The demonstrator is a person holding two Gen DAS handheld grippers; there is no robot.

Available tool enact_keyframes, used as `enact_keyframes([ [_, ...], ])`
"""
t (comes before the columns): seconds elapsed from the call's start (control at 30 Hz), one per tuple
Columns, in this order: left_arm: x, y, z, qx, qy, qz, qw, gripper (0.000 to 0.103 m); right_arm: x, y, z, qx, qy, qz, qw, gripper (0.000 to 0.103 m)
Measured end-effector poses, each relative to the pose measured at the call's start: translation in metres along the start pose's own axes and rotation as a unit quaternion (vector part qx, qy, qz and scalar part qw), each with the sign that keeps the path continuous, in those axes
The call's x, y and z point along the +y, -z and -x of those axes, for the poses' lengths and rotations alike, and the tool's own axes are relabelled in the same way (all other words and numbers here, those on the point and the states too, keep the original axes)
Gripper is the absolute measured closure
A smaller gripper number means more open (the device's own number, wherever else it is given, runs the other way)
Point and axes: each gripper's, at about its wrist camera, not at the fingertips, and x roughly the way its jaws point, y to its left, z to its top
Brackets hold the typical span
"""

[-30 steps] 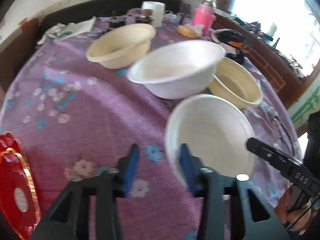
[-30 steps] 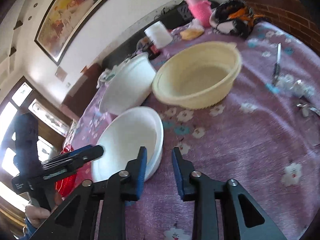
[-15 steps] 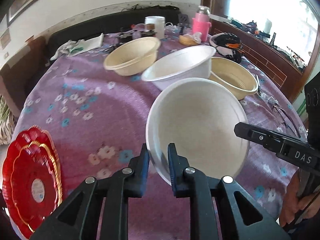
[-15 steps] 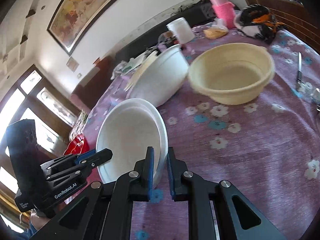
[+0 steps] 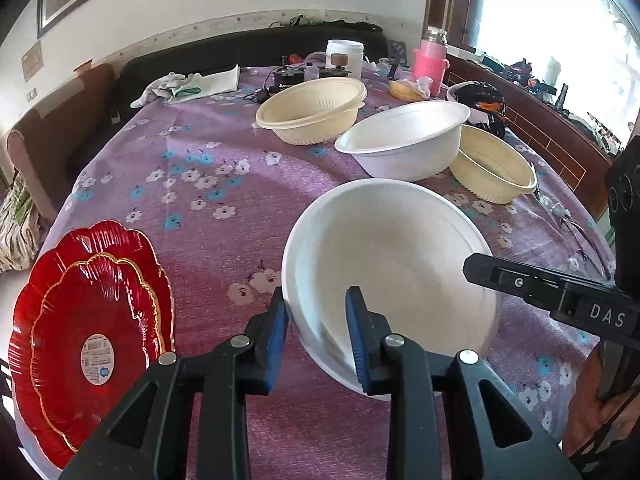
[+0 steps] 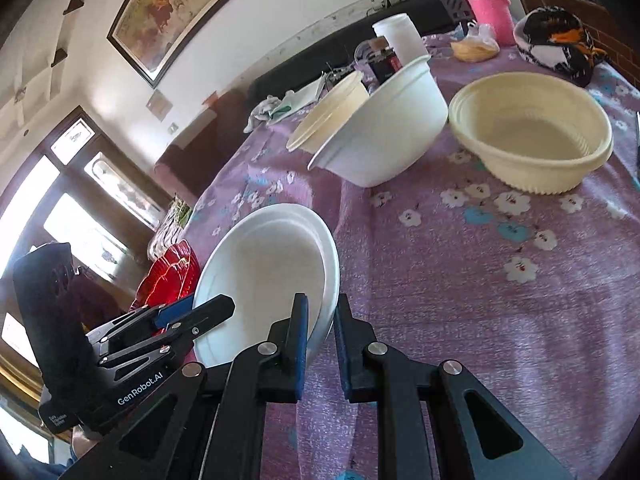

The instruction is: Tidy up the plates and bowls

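A white bowl (image 5: 396, 252) is held tilted above the purple flowered tablecloth (image 5: 208, 216). My left gripper (image 5: 316, 324) straddles its near-left rim with jaws apart, the right finger inside the bowl. My right gripper (image 6: 322, 332) is shut on the bowl's (image 6: 264, 276) opposite rim and shows at the right of the left wrist view (image 5: 560, 296). A bigger white bowl (image 5: 404, 140) and two cream bowls (image 5: 312, 114) (image 5: 492, 168) stand further back. Red plates (image 5: 88, 328) are stacked at the table's near left edge.
At the far edge stand a pink bottle (image 5: 430, 60), a white jar (image 5: 344, 56), a cloth (image 5: 188, 86), small electronics and a black-orange helmet (image 5: 484, 100). A sofa runs behind the table. Cutlery (image 5: 576, 232) lies at the right edge.
My left gripper, shut on the bowl rim half a second ago, has opened. The right gripper keeps its hold and the bowl stays tilted in the air.
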Motion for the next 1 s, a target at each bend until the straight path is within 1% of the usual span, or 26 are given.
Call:
enact_keyframes([
  [0.2, 0.002, 0.001, 0.004, -0.015, -0.01, -0.007, 0.9998, 0.076, 0.005, -0.001, -0.006, 0.003, 0.006, 0.004, 1.0, 0.088],
  [0.53, 0.006, 0.002, 0.005, -0.02, -0.01, -0.006, 0.9997, 0.076, 0.008, -0.002, -0.011, 0.007, 0.012, 0.007, 1.0, 0.088],
  [1.0, 0.011, 0.001, 0.02, -0.039, -0.01, -0.004, 0.9992, 0.076, 0.017, -0.006, -0.007, 0.0, 0.012, 0.014, 1.0, 0.088],
])
